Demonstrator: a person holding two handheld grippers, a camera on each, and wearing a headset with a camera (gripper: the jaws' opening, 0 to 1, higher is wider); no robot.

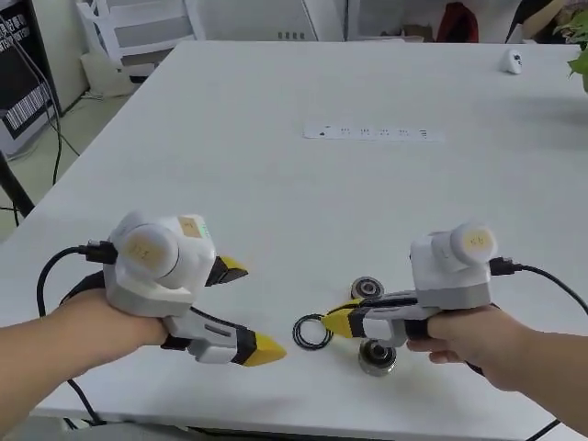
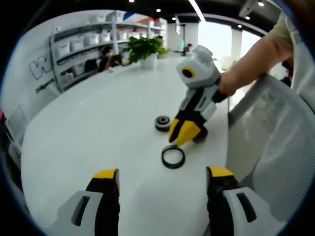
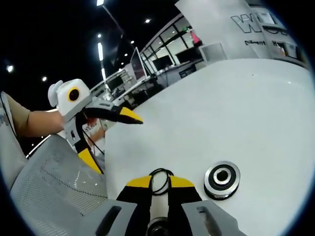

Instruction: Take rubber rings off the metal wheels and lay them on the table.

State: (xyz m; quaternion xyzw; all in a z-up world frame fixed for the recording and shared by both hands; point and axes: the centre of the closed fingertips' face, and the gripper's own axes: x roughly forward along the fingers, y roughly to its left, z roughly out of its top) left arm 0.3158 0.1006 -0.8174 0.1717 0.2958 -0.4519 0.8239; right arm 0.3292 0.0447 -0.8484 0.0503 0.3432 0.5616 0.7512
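One rubber ring (image 1: 312,332) lay flat on the bench (image 1: 367,202), nine o'clock of the near metal wheel (image 1: 377,358). The far metal wheel (image 1: 367,288) seemed dark-rimmed, so work remained. The right gripper (image 1: 333,322) was closed, empty, beside the ring; the left gripper (image 1: 253,308) gaped.

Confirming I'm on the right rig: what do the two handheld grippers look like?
They match: left gripper and right gripper have white-grey pistol-shaped bodies, black jaws with yellow tips, and a black cable trailing from each. The person wears a beige short sleeve.
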